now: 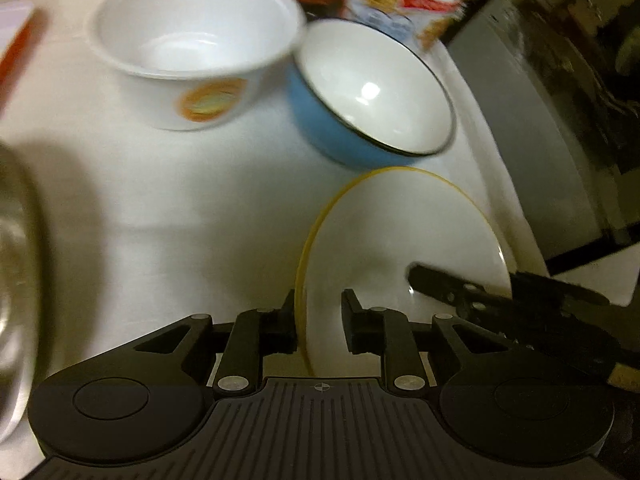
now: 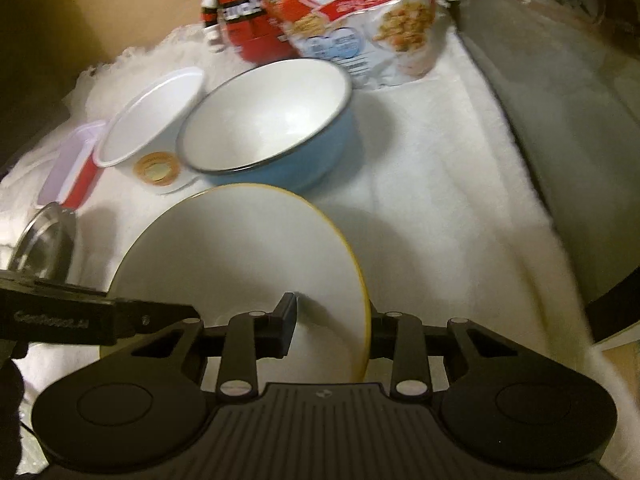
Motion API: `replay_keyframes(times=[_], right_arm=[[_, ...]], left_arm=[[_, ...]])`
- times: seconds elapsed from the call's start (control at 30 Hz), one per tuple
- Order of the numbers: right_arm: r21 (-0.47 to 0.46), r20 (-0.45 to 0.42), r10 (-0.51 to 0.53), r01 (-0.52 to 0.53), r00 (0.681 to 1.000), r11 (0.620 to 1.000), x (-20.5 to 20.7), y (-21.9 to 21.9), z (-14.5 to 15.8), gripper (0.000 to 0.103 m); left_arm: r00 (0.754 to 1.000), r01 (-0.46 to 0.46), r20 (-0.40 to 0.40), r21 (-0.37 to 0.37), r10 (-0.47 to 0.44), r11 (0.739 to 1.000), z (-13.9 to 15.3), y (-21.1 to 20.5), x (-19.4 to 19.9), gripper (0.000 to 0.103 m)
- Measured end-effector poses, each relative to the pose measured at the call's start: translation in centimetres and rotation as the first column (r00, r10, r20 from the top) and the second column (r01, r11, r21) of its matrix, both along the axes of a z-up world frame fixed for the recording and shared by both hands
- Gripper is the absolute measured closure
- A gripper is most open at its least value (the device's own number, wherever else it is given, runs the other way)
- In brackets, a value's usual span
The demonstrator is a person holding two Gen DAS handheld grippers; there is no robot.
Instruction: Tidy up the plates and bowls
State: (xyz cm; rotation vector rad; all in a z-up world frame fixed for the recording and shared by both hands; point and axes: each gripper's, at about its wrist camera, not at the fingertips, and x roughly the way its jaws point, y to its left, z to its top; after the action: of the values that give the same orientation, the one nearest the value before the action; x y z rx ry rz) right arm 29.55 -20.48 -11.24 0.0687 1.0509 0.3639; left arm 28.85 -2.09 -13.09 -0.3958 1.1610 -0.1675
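A white plate with a yellow rim [image 1: 404, 236] [image 2: 240, 256] is held tilted above the white cloth. My left gripper [image 1: 320, 320] straddles its left edge, with a gap between the right pad and the plate. My right gripper [image 2: 332, 320] is shut on the plate's right edge; it also shows in the left wrist view [image 1: 460, 292]. A blue bowl with a white inside [image 1: 368, 92] [image 2: 268, 120] stands just beyond the plate. A white bowl with an orange emblem [image 1: 196, 44] [image 2: 152, 120] touches its left side.
A steel lid or pan [image 1: 16, 280] [image 2: 44, 240] lies at the left. A clear box with a red lid [image 2: 76, 160] lies beside the white bowl. A cereal bag [image 2: 360, 20] and red packages [image 2: 240, 12] stand behind. A grey appliance wall [image 1: 520, 120] is at the right.
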Motion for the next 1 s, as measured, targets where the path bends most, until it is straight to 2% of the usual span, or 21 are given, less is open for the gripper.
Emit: replay_keyframes(times=[0.27,0.4,0.57,0.9,1.0], right_arm=[[0.009,0.037,0.118,-0.118,0.992,0.993,-0.7,6.1,0.8,0.071],[-0.007,0.033,0.141,-0.141,0.989,0.990,0.0,8.3,0.3,0.071],[-0.010,0.009,0.130,-0.130,0.991,0.991,0.5,8.6,-0.6,0.071],[-0.045,0.056,0.109,-0.106,0.992,0.993,0.0,8.0,0.1,0.071],[-0.049,0.049,0.104,-0.101,0.993,0.994,0.0,8.2,0.0,0.071]], left_arm=[[0.994,-0.106,0.044,0.036,0.104,0.994,0.9,5.5,-2.3,0.076],[0.992,-0.123,0.039,0.041,0.121,0.992,0.6,6.6,-2.6,0.077],[0.994,-0.101,0.056,0.045,0.099,0.994,0.5,6.3,-2.8,0.076],[0.995,-0.077,0.074,0.051,0.073,0.996,0.6,6.2,-1.8,0.075],[0.995,-0.067,0.075,0.049,0.063,0.997,0.5,6.1,-1.7,0.070]])
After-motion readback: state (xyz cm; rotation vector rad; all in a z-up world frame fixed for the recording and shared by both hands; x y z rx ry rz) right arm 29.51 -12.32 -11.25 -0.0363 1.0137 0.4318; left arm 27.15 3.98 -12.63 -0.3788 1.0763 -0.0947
